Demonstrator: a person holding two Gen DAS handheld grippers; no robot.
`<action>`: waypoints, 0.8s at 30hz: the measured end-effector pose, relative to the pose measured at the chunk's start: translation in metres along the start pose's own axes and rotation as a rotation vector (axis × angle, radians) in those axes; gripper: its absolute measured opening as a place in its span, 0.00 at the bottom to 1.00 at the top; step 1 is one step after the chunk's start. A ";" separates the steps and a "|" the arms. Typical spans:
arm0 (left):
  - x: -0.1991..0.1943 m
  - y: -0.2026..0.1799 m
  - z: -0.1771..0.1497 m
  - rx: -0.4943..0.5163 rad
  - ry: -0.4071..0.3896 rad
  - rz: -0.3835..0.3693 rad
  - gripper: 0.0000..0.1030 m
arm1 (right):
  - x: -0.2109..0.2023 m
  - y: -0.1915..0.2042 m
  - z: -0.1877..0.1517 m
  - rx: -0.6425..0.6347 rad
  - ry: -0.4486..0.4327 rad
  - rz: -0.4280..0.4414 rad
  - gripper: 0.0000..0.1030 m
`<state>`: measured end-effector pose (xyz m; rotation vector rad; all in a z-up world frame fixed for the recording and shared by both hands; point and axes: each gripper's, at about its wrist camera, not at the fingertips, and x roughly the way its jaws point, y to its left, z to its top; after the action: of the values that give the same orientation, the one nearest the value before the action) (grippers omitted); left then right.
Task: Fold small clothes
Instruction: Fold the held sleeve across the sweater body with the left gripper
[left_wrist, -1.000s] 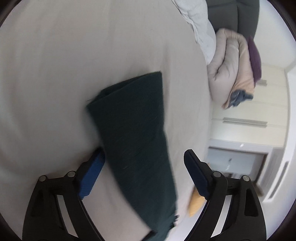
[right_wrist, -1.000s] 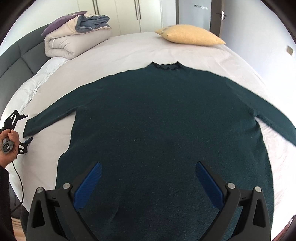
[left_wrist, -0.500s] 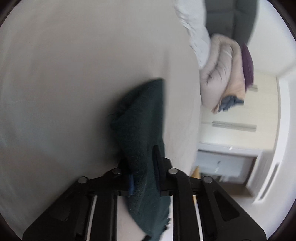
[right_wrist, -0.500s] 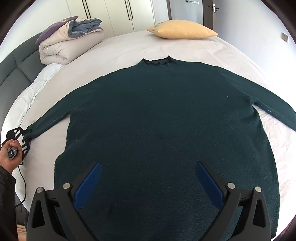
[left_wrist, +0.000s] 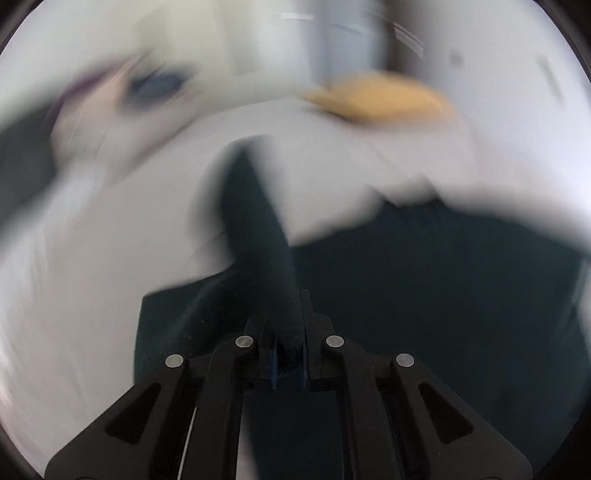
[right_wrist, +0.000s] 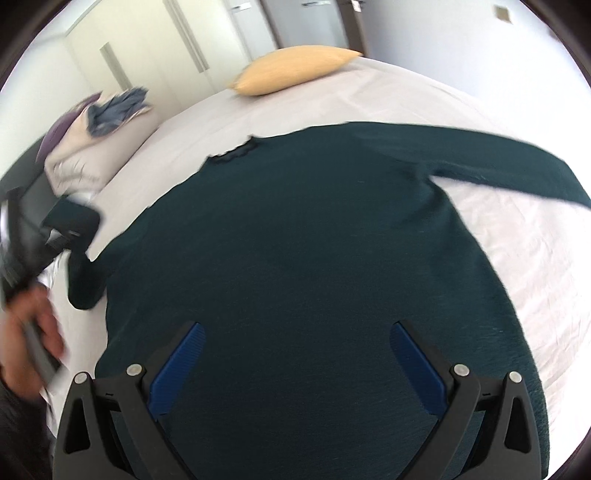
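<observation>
Sweater: the dark green sweater (right_wrist: 303, 258) lies flat on the bed (right_wrist: 498, 229), body spread ahead of my open right jaws, so the sleeves can fold inward.
Sleeve: my left gripper (left_wrist: 288, 354) is clamped on the sleeve (left_wrist: 255, 236), lifted off the sheet (view blurred).
Right gripper (right_wrist: 295, 365): wide apart, holding nothing, poised above the hem.
Beyond: yellow pillow (right_wrist: 295, 68) well ahead.

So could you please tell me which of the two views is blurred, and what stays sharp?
Left wrist view: heavy motion blur over bed and yellow pillow; only the left gripper, shut on the sweater sleeve, stays crisp. Right wrist view: mostly sharp sweater, blur at the left edge.
</observation>
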<state>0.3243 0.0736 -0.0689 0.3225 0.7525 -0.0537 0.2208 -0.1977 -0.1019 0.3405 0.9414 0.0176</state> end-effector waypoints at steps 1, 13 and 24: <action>0.007 -0.032 -0.009 0.098 -0.001 0.031 0.07 | -0.001 -0.006 0.003 0.006 0.000 0.007 1.00; 0.009 -0.059 -0.064 0.066 0.007 -0.041 0.07 | 0.091 0.016 0.078 0.143 0.273 0.500 0.77; -0.004 -0.038 -0.057 -0.053 -0.058 -0.095 0.07 | 0.196 0.084 0.077 0.424 0.582 0.744 0.55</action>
<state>0.2772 0.0552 -0.1156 0.2331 0.7099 -0.1323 0.4099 -0.1075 -0.1902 1.1077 1.3438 0.6331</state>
